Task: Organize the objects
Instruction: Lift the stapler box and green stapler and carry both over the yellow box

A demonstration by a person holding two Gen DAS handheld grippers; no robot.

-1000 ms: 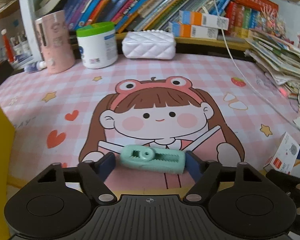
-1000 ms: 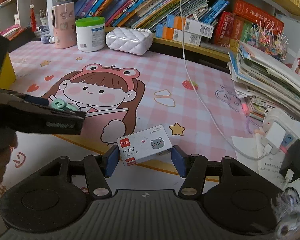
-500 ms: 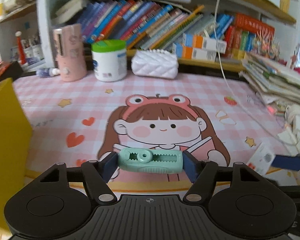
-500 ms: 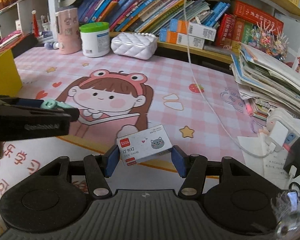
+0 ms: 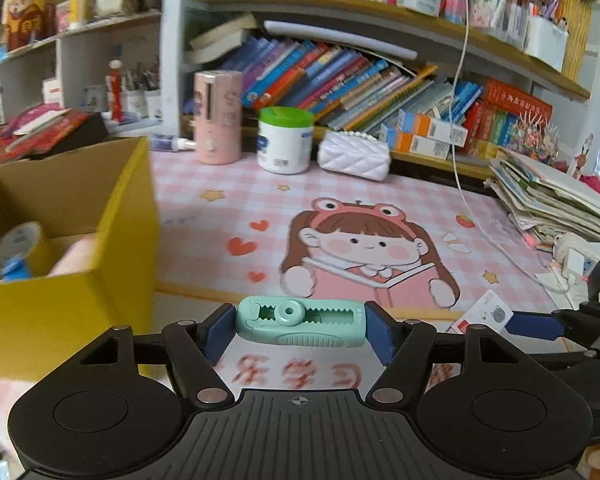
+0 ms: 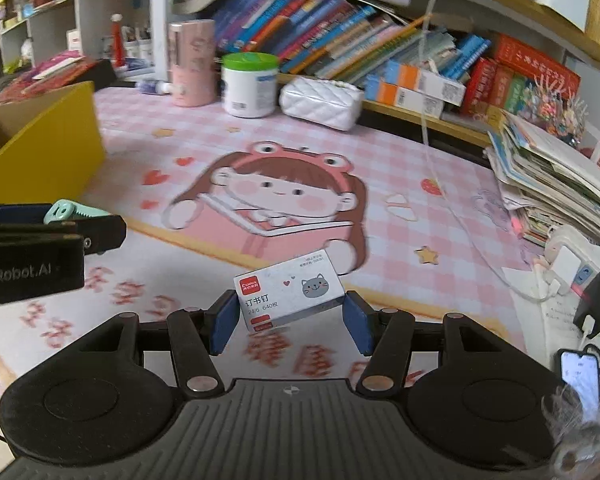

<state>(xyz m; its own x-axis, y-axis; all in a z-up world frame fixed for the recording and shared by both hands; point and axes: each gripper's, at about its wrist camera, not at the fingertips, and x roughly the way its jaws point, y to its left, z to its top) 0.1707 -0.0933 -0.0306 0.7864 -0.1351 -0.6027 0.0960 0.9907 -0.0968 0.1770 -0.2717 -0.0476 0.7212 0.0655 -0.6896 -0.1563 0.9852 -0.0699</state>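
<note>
We hold a mint cutter (image 5: 300,322) crosswise in our left gripper (image 5: 298,330), jaws about half open and both blue pads pressed on its two short ends, so its long axis runs from finger to finger. Our right gripper (image 6: 286,316) is clamped on a staple box (image 6: 290,294), pads on its two ends, the box tilted a little with its printed face up. Both things are off the mat (image 5: 380,208). The yellow box (image 5: 72,308) lies ahead and to the left of the left fingers, its open top in view with a tape roll (image 5: 14,246) inside; from the right fingers it sits further left, beyond the left gripper. So we judge the left hand is the nearer one, and should carry the cutter leftward over the near wall first, the staple box following.
</note>
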